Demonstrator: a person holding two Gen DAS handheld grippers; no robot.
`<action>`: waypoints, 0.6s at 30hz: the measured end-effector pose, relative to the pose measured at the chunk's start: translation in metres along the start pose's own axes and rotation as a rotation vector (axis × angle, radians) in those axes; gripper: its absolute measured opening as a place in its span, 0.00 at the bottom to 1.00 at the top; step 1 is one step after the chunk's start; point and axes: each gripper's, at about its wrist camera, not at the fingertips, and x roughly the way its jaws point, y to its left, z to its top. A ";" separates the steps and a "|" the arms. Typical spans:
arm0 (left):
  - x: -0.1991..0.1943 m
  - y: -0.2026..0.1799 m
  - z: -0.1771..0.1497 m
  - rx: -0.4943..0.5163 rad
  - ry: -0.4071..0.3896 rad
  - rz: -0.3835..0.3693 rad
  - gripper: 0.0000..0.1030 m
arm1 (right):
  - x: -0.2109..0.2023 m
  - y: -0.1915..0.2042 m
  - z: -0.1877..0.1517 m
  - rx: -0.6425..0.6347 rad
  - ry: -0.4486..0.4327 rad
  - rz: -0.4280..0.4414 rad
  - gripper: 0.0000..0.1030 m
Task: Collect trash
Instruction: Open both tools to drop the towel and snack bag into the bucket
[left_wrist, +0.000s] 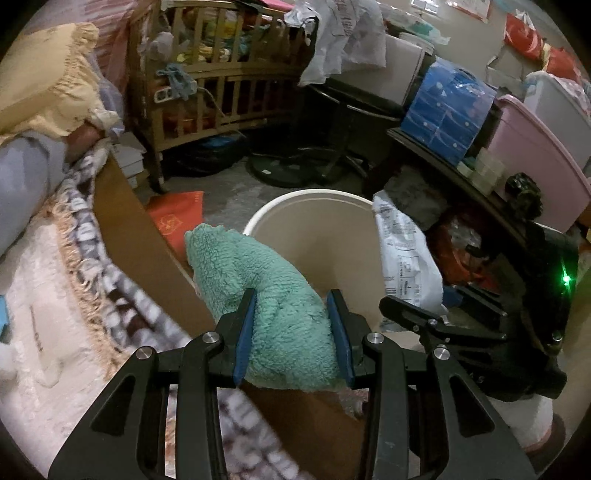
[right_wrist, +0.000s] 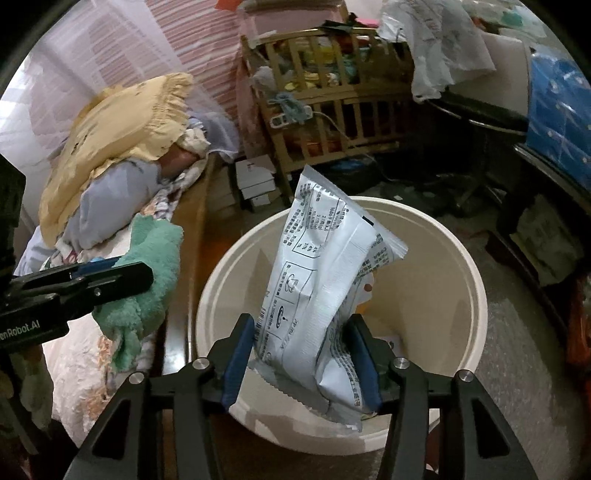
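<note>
In the left wrist view, the left gripper (left_wrist: 291, 314) was clamped on a green fluffy cloth (left_wrist: 258, 280) just before the cream bucket (left_wrist: 314, 199). In the right wrist view, the right gripper (right_wrist: 301, 339) had a silver wrapper (right_wrist: 325, 280) between its pads, above the bucket's mouth. I judge the step was dropping; next, both jaws should release over the opening.
</note>
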 end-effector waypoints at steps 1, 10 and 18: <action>0.004 -0.003 0.001 0.006 0.002 -0.003 0.35 | 0.001 -0.002 -0.001 0.004 0.000 -0.002 0.50; 0.022 -0.010 0.007 0.014 0.011 -0.045 0.35 | 0.008 -0.021 -0.004 0.055 -0.002 -0.016 0.55; 0.027 -0.006 0.007 -0.008 0.004 -0.097 0.51 | 0.008 -0.030 -0.004 0.104 -0.012 -0.044 0.60</action>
